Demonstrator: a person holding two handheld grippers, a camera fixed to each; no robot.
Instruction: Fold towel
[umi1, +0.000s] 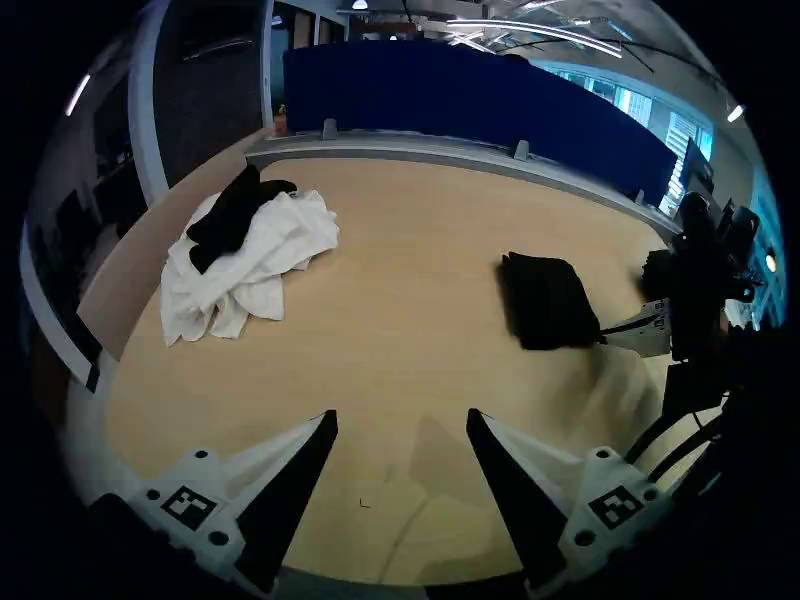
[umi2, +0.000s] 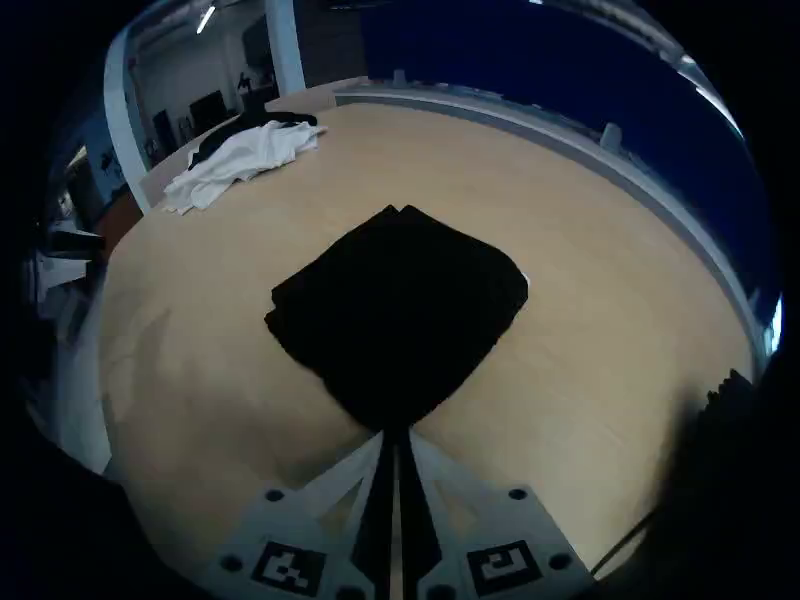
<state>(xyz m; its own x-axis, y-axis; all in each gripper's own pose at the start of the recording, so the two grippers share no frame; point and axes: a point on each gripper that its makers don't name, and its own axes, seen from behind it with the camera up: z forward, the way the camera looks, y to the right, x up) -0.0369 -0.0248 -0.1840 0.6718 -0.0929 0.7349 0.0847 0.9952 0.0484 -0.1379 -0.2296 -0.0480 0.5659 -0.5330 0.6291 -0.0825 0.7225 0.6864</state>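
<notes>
Count on the table (umi1: 420, 330): one folded black towel (umi2: 400, 310), one loose heap (umi1: 250, 265) of laundry, two grippers working over the wood. One blue partition (umi1: 450, 95) is running along the far edge of the table and is serving as reference. The black towel is lying flat on the bare wood, on the near side of the partition and well apart from it, roughly mid-table. It is showing as a compact, squarish, several-layer packet with straight edges; one corner is pointing toward the partition and the opposite corner is pointing away from it, at the right gripper (umi2: 396, 440). No pattern is showing on the dark fabric. The heap is sitting closer to the partition than the towel, toward the partition's left end in the left gripper view; it is consisting of crumpled white cloth (umi1: 275, 245), number of pieces not resolvable, with one black cloth (umi1: 230, 215) draped over its partition-side top. Right gripper: fingers are pressing together, tips meeting the towel corner farthest from the partition; whether fabric is caught between them I cannot tell. Left gripper (umi1: 400, 414): jaws are standing wide apart, gripping nothing, hovering over bare wood on the side of the towel away from the partition.
</notes>
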